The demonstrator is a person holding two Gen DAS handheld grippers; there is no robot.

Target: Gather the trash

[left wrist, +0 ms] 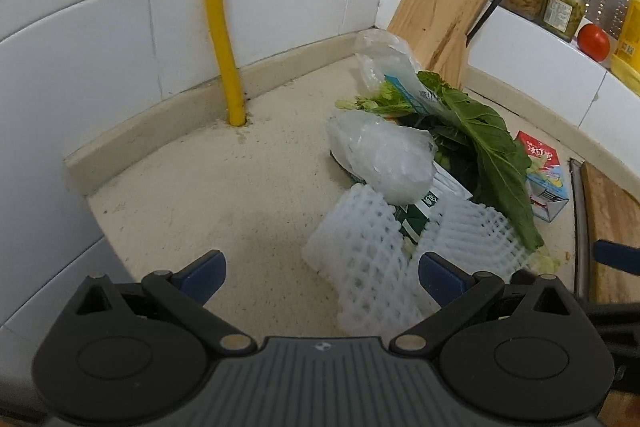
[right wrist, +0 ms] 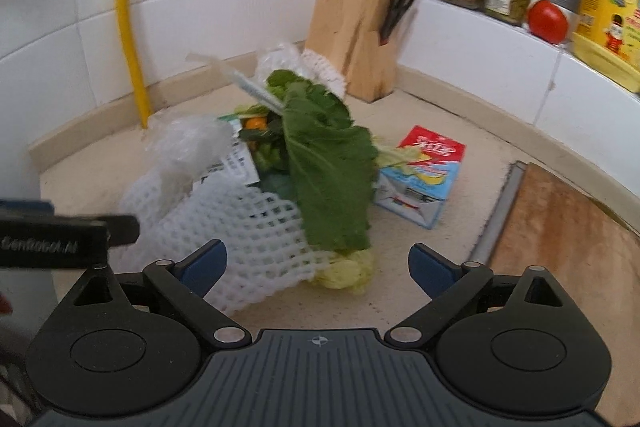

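White foam fruit netting (left wrist: 372,267) lies at the front of a heap on the beige countertop (left wrist: 208,195), with crumpled clear plastic bags (left wrist: 384,155), a large green leaf (right wrist: 328,171) and a red-and-blue drink carton (right wrist: 424,175) just beside it. Nothing looks collected yet: the whole pile sits in the tiled corner near the knife block (right wrist: 352,31). The left gripper (left wrist: 320,273) and right gripper (right wrist: 318,267) both hover with jaws spread wide and empty, close to the netting, so gathering has barely begun.
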